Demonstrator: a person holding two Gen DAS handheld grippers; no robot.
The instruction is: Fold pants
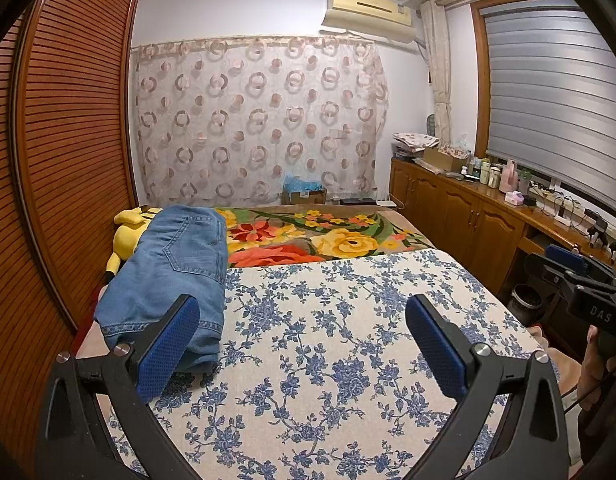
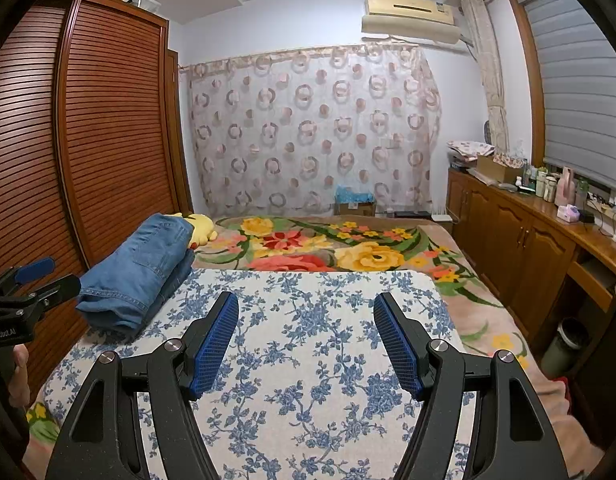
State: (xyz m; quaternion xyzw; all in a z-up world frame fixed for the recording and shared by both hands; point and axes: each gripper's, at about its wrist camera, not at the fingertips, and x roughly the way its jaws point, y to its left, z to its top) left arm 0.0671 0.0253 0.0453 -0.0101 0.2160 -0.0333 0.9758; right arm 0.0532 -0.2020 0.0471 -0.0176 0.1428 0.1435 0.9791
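blue denim pants (image 1: 169,276) lie folded at the bed's left edge on the floral sheet (image 1: 328,340), long axis running away toward the yellow plush toy (image 1: 129,232). left gripper (image 1: 303,344) and right gripper (image 2: 305,344) both spread, holding nothing.

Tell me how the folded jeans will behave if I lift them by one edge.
The folded jeans look like thick denim in stacked layers, so probably heavy for their size. They are soft cloth, so they would likely sag and unfold rather than lift flat.
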